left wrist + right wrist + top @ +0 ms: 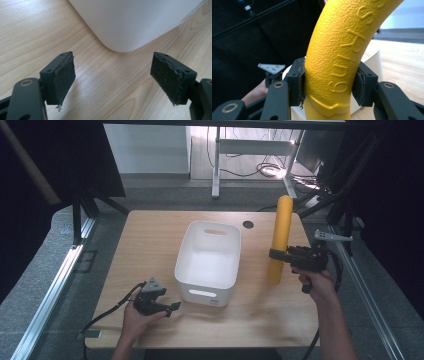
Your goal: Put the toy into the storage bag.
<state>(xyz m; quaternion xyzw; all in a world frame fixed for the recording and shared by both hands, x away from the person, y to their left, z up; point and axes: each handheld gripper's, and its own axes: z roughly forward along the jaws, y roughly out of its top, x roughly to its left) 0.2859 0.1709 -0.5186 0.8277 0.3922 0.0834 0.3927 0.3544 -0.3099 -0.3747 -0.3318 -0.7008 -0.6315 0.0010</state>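
The right tool (pixel 278 254) was clamped on a long yellow foam roller (pixel 279 237), which stood nearly upright over the right side of the worktop (pixel 150 235), just beside the white bin (pixel 209 256). In the right gripper view its pads (pixel 298 82) pressed into the textured roller (pixel 337 62) from both sides, low on its length.

The likely trouble was leverage: gripped low, with most of its length above the jaws, the roller could tip or pivot in the grip if swung quickly, and soft foam might slide through the pads. It also looked longer than the bin, so it would probably lean on the rim rather than lie flat, and could nudge the bin aside.

The left tool (pixel 169 308) rested at the bin's near left corner, jaws open and empty, the corner (pixel 120 37) just ahead of it. Frame legs and cables stood beyond the worktop, well apart.
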